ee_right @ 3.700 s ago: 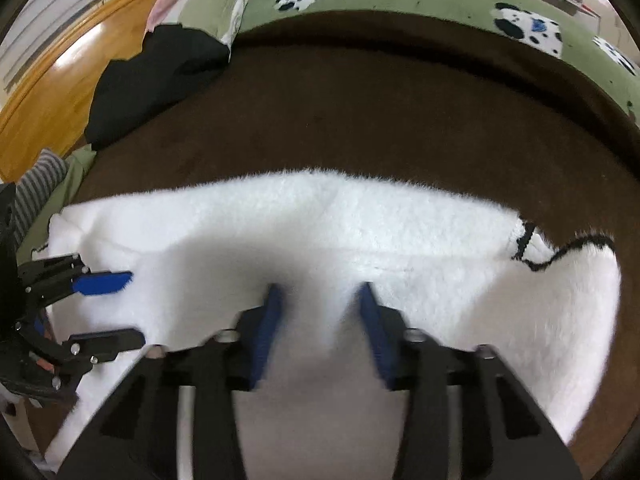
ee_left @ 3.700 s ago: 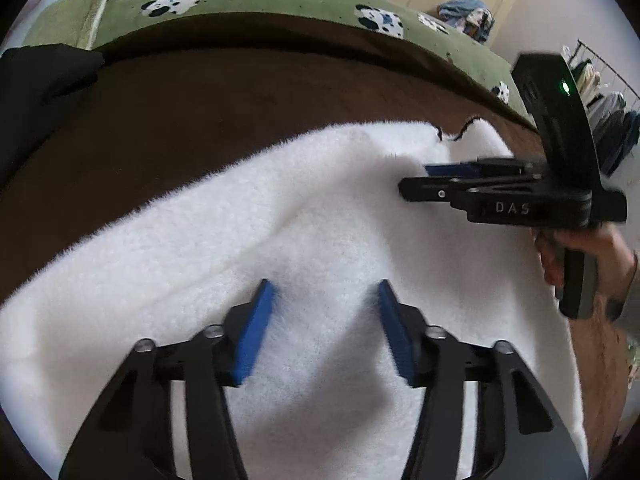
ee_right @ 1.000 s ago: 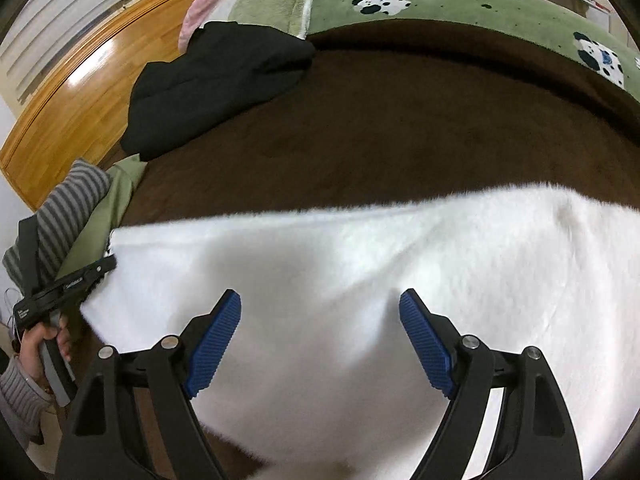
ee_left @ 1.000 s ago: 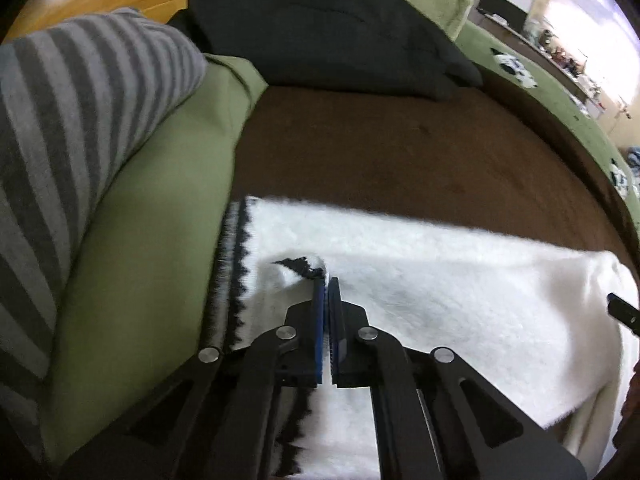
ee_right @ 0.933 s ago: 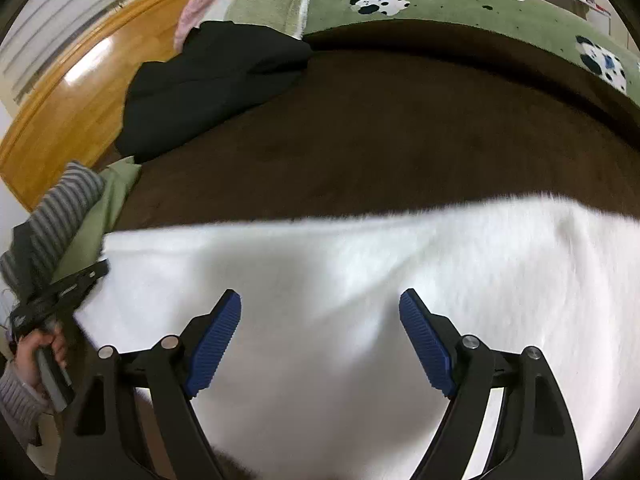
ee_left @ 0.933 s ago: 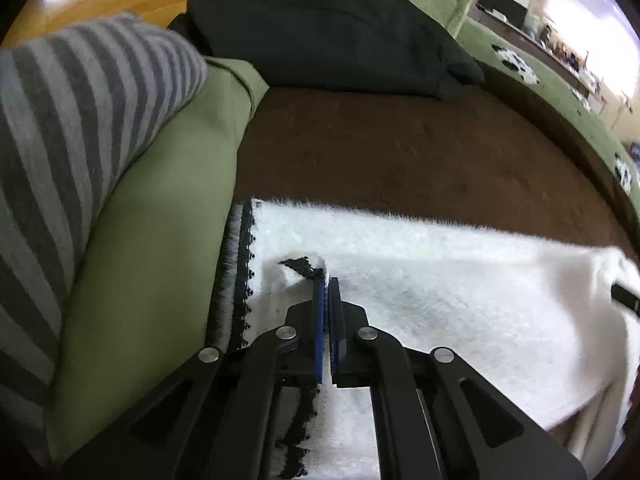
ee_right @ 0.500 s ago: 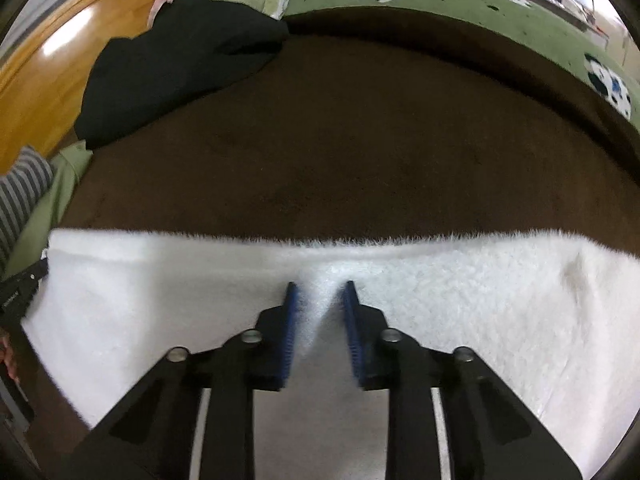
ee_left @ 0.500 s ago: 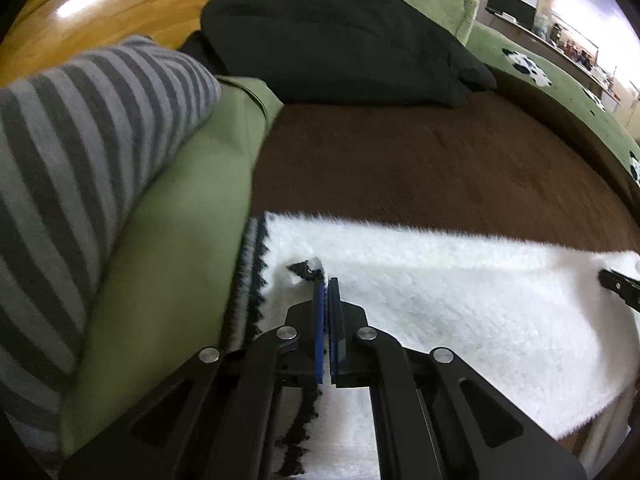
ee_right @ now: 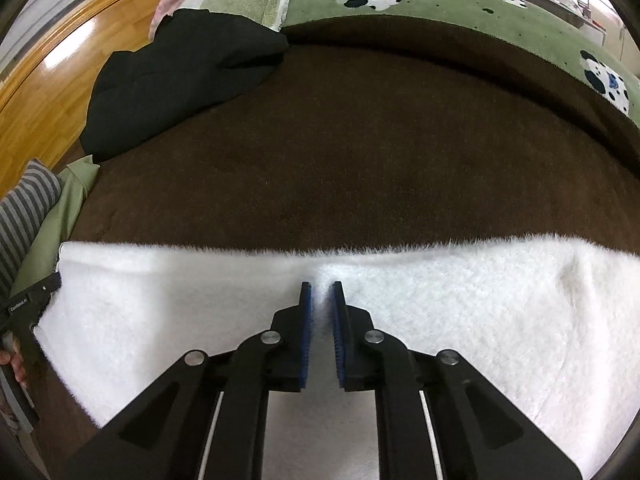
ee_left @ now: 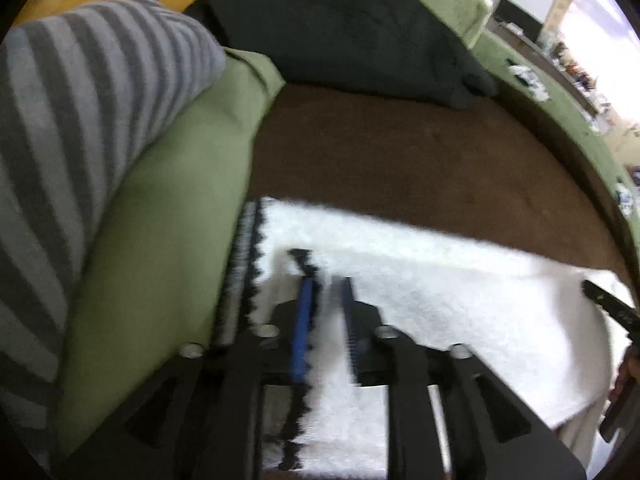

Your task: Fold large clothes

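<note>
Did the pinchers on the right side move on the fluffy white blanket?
Yes. The right gripper has slid up toward the white blanket's far edge by the brown bedcover, and its jaws have just been closing on the fluff.

A bed carries everything here, its top a brown plush blanket (ee_right: 360,140) edged by a green spotted cover (ee_right: 460,8). On the brown lie a folded white fluffy garment (ee_right: 480,312) (black scalloped trim at one end), a black garment (ee_right: 172,80), and a green cloth (ee_left: 160,208) under a grey striped one (ee_left: 80,100).
</note>
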`<action>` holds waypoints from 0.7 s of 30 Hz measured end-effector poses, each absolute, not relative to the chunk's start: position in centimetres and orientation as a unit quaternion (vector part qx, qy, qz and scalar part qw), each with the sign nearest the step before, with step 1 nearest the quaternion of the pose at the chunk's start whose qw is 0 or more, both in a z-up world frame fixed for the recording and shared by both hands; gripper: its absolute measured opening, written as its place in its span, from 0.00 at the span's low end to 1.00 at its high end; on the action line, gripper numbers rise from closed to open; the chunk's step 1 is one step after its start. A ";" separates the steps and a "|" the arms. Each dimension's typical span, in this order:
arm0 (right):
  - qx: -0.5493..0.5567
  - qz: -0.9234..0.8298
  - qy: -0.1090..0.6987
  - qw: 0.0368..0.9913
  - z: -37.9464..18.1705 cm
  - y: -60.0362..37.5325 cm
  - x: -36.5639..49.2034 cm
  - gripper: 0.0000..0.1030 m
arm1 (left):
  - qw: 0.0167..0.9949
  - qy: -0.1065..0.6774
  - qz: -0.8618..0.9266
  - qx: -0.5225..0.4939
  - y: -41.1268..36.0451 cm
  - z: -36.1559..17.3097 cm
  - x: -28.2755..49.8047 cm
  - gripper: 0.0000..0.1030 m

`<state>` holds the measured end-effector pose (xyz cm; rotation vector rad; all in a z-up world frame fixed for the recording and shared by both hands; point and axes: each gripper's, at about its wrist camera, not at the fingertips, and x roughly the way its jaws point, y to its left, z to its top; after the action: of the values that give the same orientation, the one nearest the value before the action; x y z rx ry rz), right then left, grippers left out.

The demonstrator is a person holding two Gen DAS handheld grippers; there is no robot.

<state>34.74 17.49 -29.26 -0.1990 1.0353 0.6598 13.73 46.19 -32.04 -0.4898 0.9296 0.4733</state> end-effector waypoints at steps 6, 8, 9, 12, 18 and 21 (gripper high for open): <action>-0.096 0.308 0.490 0.809 -29.7 17.7 34.6 0.16 | 0.840 0.453 0.226 -0.195 45.1 -32.6 15.3 0.40; -0.096 0.308 0.492 0.809 -29.6 17.7 34.6 0.22 | 0.839 0.453 0.245 -0.178 44.5 -32.1 15.4 0.40; -0.097 0.309 0.492 0.808 -29.6 17.8 34.5 0.23 | 0.840 0.450 0.259 -0.158 44.0 -31.7 15.4 0.41; -0.106 0.311 0.490 0.808 -29.6 17.8 34.3 0.25 | 0.836 0.456 0.260 -0.156 43.8 -32.0 15.3 0.47; -0.099 0.314 0.492 0.806 -29.8 17.7 34.2 0.29 | 0.838 0.464 0.238 -0.161 44.4 -32.2 15.1 0.48; -0.094 0.315 0.491 0.807 -29.8 17.7 34.0 0.32 | 0.838 0.456 0.218 -0.206 45.2 -32.5 14.7 0.44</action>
<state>34.05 17.71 -29.78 -0.2002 1.0499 0.6746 14.71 45.23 -32.55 -0.4351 0.9649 0.4613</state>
